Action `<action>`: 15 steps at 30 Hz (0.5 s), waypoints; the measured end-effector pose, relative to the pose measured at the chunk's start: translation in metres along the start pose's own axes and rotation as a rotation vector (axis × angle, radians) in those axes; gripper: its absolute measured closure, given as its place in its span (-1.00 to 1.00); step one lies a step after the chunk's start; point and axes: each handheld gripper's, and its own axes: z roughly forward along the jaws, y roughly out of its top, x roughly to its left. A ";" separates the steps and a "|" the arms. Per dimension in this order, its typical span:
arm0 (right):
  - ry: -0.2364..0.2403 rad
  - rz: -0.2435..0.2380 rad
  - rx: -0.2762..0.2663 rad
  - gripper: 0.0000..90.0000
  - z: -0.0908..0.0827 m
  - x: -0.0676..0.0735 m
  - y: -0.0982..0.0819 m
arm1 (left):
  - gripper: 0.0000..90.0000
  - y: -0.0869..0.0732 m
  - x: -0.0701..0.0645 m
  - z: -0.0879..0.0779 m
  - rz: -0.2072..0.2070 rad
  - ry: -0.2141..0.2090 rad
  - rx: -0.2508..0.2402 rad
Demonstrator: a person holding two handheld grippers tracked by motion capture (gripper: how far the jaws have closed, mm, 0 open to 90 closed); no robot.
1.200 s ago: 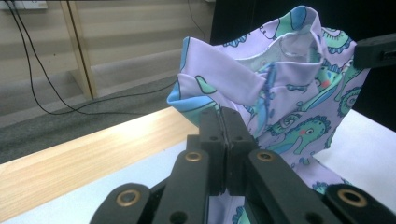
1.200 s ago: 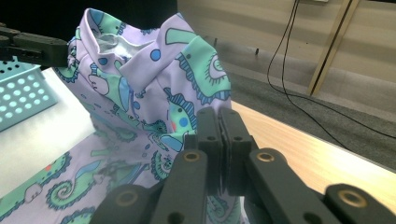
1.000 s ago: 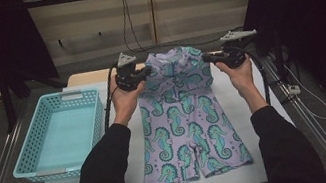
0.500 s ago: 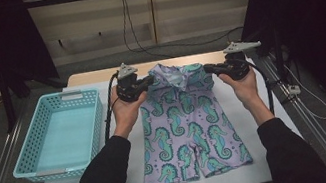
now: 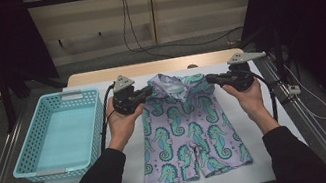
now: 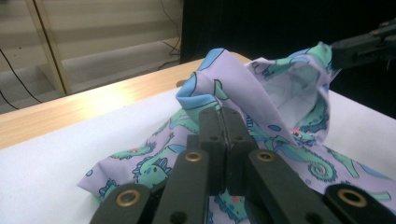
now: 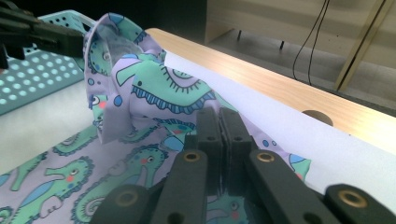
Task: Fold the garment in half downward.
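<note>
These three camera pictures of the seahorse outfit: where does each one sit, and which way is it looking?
High view: above the person's side, looking forward and down at the romper; forearms, both hands show.
Left gripper view: rides the left gripper, looking along shut jaws across the romper.
Right gripper view: rides the right gripper, facing the basket.
Shared: both gripper views show the romper's raised top.

I see the lilac seahorse-print romper lying flat on the white sheet, legs toward me, its top lifted and bunched.
</note>
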 end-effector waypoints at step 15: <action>0.019 -0.008 0.041 0.97 -0.017 0.016 -0.030 | 0.98 -0.021 -0.021 -0.011 0.045 -0.044 0.039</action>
